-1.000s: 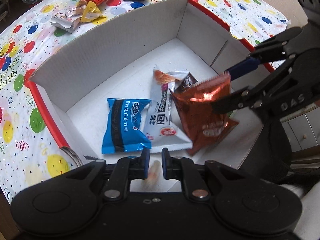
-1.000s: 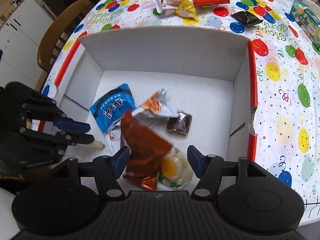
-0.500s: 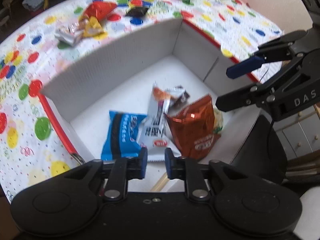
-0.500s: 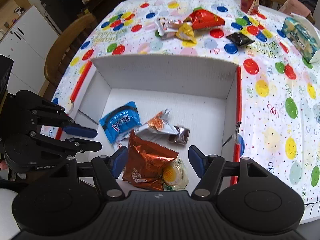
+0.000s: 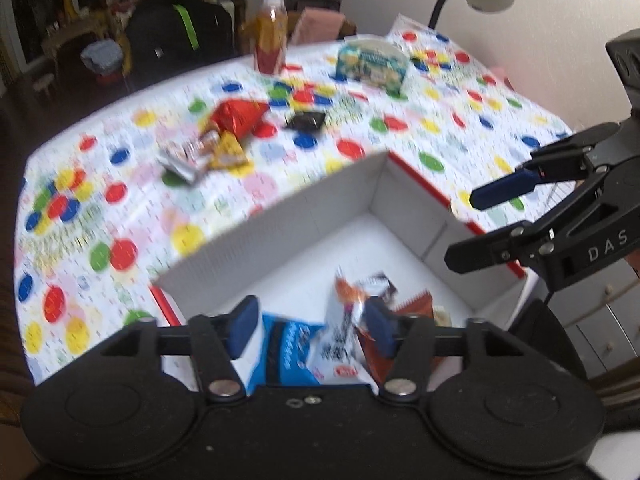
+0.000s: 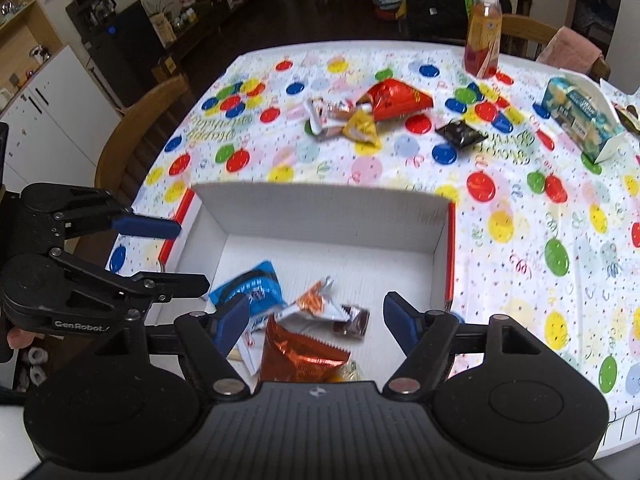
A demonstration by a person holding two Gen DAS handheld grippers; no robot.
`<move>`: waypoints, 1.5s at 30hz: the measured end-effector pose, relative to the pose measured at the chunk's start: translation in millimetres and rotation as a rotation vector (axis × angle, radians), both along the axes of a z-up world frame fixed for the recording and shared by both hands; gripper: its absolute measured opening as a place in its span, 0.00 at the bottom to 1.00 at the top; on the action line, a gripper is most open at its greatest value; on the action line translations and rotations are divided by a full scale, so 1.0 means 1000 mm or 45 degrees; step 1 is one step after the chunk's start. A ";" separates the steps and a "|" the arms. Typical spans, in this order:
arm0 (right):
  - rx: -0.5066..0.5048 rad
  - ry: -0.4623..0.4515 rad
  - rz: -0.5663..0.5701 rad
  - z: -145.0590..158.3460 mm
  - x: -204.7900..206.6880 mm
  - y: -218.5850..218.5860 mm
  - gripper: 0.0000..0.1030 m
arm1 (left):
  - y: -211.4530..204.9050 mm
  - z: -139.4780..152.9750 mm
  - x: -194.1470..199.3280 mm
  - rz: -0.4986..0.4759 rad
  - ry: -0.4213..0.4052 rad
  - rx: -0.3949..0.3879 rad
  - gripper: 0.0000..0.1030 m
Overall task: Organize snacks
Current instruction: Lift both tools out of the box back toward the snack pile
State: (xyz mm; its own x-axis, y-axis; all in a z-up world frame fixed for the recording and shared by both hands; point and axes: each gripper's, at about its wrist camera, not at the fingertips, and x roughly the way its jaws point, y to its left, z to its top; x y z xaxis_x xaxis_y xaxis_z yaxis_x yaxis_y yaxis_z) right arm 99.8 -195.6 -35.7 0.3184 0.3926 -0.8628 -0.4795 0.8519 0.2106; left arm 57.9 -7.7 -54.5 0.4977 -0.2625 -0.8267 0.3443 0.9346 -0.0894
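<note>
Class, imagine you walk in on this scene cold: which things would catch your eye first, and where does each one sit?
The polka-dot tablecloth fills the scene, and on it, nearest the cameras, sits an open white box holding a blue packet and a shiny copper-red bag. Beyond the box lies a loose cluster around a red foil bag, with an orange drink bottle at the far edge. Both grippers, left and right, hover open over the box.

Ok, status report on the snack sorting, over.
Left gripper and right gripper open, empty, above the box. Several packets inside; red bag and dark packet still on table. Nothing blocking.
</note>
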 end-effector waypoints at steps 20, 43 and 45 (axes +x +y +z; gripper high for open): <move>0.072 -0.142 -0.074 0.037 0.105 -0.031 0.81 | 0.000 0.037 0.083 0.236 -0.220 0.047 0.99; -0.104 -0.066 0.009 -0.040 0.265 -0.038 0.81 | 0.001 -0.026 0.210 0.322 -0.169 0.161 0.99; -0.115 -0.067 0.024 -0.051 0.275 -0.035 0.81 | -0.005 -0.037 0.215 0.307 -0.159 0.153 0.99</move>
State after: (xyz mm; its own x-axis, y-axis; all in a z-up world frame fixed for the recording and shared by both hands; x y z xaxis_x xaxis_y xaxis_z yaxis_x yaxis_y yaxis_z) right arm 374.8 -230.7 -86.3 0.3578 0.3200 -0.8773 -0.5042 0.8569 0.1070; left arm 272.8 -12.2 -91.2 0.6336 -0.0284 -0.7732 0.1127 0.9921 0.0559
